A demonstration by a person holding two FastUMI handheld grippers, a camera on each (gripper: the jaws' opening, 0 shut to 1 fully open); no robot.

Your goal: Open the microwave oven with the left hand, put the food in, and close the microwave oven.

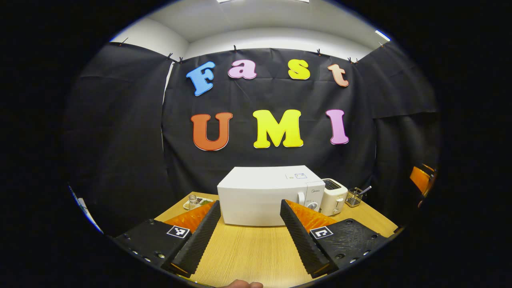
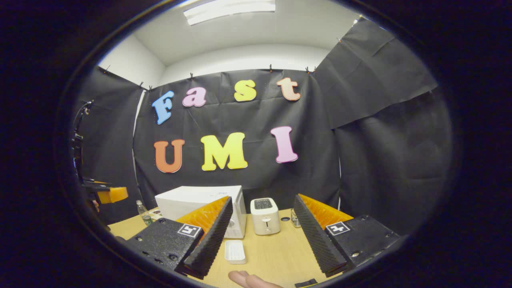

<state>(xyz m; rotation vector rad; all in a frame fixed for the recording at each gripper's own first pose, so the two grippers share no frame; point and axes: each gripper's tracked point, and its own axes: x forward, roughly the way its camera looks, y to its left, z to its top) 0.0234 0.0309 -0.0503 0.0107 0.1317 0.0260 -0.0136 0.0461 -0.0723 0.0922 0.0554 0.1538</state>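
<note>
**Both grippers wide open, microwave shut on the table**

On the wooden table (image 1: 248,252), going from the left of the left gripper view, a small plate of food (image 1: 199,202) sits at the far left edge with a little clear bottle (image 1: 193,201) standing just in front of it. Next comes the white microwave (image 1: 268,194), door closed, its dials at the right end of the front. Touching distance to its right stands a white toaster (image 1: 334,196), and beyond that a small wire basket (image 1: 354,197) with a utensil handle poking out. The left gripper (image 1: 250,232) hovers above the bare tabletop well short of the microwave, jaws spread wide with nothing between them.

Over in the right gripper view, at the far left, the other gripper's body shows off the table's edge. Then the bottle (image 2: 142,213), the microwave (image 2: 200,206) partly hidden behind a finger, and a small white ribbed tray (image 2: 235,252) lying on the table in front of it. The toaster (image 2: 265,216) stands centre, framed by the right gripper (image 2: 262,240), whose jaws are likewise wide apart and holding nothing. A fingertip (image 2: 246,279) peeks in at the bottom edge.
</note>
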